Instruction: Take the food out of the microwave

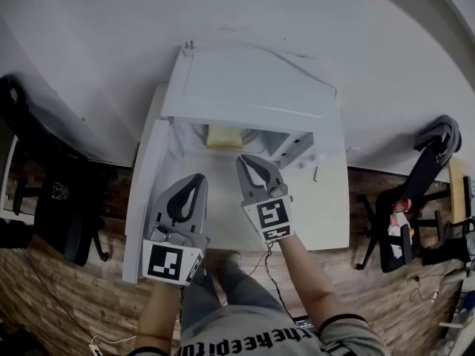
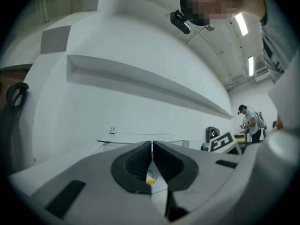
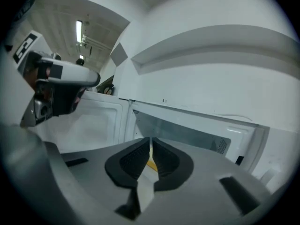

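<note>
A white microwave (image 1: pixel 252 87) stands on a white table (image 1: pixel 326 213) with its door (image 1: pixel 145 199) swung open to the left. Inside, at the back, lies a pale yellow piece of food (image 1: pixel 224 138). My right gripper (image 1: pixel 244 159) points into the opening, just in front of the food, with its jaws almost together and nothing between them. In the right gripper view (image 3: pixel 151 142) the food (image 3: pixel 151 164) shows as a yellow sliver behind the jaws. My left gripper (image 1: pixel 198 178) hangs lower left by the door, shut and empty (image 2: pixel 152 145).
Black chairs stand on the wooden floor at the left (image 1: pixel 44 191) and right (image 1: pixel 419 184). A white wall shelf (image 2: pixel 140 78) runs above the microwave. A person (image 2: pixel 248 121) stands far off in the room.
</note>
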`<state>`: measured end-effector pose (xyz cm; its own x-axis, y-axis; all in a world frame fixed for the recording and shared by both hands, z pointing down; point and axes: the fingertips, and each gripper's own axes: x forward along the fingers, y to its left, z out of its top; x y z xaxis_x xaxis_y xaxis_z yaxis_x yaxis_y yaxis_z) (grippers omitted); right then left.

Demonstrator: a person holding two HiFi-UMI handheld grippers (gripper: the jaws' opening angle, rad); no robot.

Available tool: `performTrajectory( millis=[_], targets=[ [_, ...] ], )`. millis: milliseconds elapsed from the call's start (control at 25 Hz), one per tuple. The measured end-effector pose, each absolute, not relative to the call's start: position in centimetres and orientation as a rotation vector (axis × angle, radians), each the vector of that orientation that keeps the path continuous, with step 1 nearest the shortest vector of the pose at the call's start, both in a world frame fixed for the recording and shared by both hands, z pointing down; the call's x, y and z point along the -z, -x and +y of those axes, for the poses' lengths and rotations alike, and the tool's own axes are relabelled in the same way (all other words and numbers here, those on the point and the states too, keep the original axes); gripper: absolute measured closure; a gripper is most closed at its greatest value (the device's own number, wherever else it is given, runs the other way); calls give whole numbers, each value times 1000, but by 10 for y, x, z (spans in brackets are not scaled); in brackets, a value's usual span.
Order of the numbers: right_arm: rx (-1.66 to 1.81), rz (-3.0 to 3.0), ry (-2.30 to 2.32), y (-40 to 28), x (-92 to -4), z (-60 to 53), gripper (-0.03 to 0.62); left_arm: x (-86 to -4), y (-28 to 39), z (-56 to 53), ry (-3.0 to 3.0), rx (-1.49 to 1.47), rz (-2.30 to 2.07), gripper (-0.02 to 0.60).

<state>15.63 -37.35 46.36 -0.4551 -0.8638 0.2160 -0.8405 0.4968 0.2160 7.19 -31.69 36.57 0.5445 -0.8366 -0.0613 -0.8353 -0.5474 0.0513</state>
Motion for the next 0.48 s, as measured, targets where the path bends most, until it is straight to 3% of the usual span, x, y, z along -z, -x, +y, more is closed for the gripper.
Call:
performTrajectory(
  millis=[480],
  targets=[
    [318, -2267, -1205, -148, -519, -404, 531, -386, -73, -303, -2699, 113, -1524, 568]
  ],
)
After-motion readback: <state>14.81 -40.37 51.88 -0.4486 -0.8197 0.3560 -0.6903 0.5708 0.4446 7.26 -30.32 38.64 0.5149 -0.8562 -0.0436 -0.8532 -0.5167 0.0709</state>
